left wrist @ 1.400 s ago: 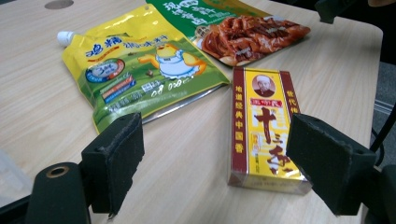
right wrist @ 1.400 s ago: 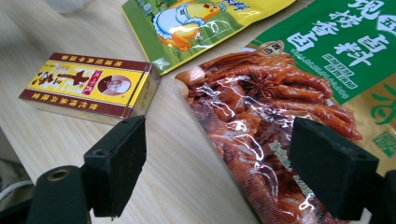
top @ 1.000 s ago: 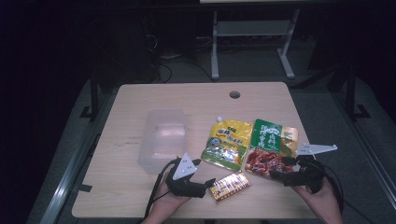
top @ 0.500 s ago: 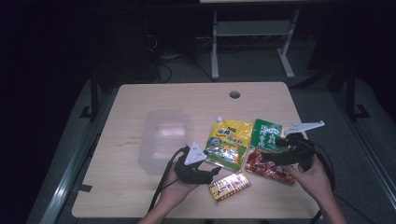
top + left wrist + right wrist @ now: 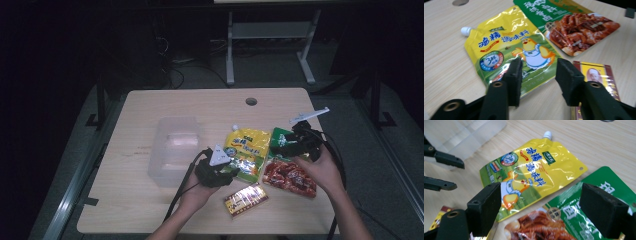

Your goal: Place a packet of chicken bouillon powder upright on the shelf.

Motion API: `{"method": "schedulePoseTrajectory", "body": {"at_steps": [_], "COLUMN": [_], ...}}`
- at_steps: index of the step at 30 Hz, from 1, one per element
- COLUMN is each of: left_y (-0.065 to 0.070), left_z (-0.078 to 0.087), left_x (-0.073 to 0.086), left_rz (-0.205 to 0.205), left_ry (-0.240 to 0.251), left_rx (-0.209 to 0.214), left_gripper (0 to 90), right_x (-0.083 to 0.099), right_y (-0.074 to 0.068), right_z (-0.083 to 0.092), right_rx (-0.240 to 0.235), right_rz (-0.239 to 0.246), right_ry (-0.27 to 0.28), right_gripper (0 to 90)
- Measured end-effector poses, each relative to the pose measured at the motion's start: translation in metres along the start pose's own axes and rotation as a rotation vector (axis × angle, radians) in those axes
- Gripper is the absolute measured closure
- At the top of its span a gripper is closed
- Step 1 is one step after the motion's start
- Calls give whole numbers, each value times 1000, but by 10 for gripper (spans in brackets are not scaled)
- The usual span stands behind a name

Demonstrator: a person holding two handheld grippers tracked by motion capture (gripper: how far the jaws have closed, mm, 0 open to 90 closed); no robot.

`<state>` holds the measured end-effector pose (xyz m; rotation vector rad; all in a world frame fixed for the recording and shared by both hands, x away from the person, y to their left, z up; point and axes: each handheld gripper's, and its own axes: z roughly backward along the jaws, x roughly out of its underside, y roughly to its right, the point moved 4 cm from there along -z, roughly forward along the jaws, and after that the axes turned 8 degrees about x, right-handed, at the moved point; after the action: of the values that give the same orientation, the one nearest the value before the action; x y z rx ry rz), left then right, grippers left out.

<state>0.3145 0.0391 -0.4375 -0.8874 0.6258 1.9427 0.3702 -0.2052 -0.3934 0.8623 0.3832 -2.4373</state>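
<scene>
From the high view, we see our left gripper [image 5: 231, 171] at the near edge of the yellow spouted pouch [image 5: 247, 152], its long axis running away from us to the spout, while our right gripper [image 5: 286, 141] hovers over the green-and-red snack bag [image 5: 292, 172]. In the left gripper view, our jaws, just narrowing, straddle the pouch's [image 5: 509, 47] near corner without pinching it. In the right gripper view, our jaws gape wide and empty, the pouch [image 5: 531, 172] lying ahead beside the clear plastic bin [image 5: 466, 133].

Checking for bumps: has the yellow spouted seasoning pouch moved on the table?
No. The yellow spouted seasoning pouch lies where it did, beside the clear plastic box.
</scene>
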Motion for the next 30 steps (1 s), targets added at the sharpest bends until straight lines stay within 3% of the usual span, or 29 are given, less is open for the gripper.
{"method": "schedulePoseTrajectory", "body": {"at_steps": [5, 7, 8, 10, 15, 19, 24, 30], "left_y": [-6, -8, -9, -9, -16, -23, -23, -23], "left_z": [-10, -15, -21, -26, -34, -42, -52, -53], "left_x": [-5, -6, -6, -7, -7, -3, 1, 1], "left_rz": [30, 17, 8, 4, 23, 31, 34, 27], "left_ry": [-11, -44, -84, -95, -113, -163, -207, -207], "left_rx": [-8, -36, -54, -60, -96, -122, -131, -125], "left_gripper": [705, 765, 821, 853, 865, 865, 871, 870], "right_x": [-10, -14, -18, -21, -23, -21, -21, -17], "right_y": [2, 4, 5, 7, 13, 19, 26, 32], "right_z": [-20, -28, -37, -44, -60, -73, -88, -98], "right_rx": [-2, 0, 7, 23, 41, 69, 97, 109], "right_rz": [-19, -27, -39, -40, -66, -101, -159, -185], "right_ry": [-25, -34, -57, -70, -110, -146, -181, -215], "right_gripper": [182, 188, 197, 204, 224, 228, 255, 272]}}
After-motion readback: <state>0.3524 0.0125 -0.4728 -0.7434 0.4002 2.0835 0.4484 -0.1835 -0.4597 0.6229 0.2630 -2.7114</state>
